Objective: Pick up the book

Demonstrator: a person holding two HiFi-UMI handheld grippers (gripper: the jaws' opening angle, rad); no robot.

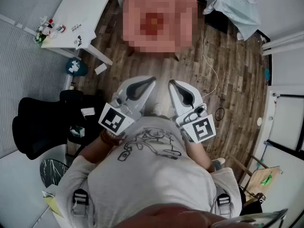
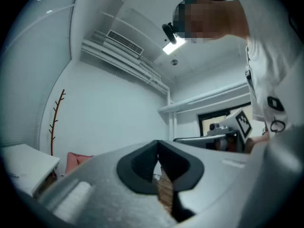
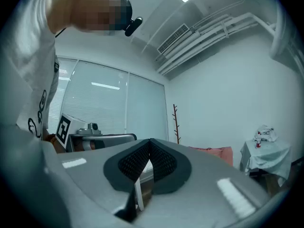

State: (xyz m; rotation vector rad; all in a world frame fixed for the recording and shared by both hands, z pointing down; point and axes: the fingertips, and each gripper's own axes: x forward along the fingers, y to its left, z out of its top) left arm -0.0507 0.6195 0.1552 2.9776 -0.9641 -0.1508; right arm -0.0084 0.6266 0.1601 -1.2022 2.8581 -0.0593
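Left hand-held gripper (image 1: 152, 79) and right hand-held gripper (image 1: 171, 82) are both clenched on nothing, side by side, pointing level. No view shows the book, so its bearing and long axis cannot be determined. A white desk (image 1: 90, 4) lies ahead-left, nearer the left unit.

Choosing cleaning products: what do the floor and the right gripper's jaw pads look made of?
The floor looks like wood or wood-look planks, matte brown: grain and board seams show. The right gripper has pads probably of matte black rubber: fine dotted texture.
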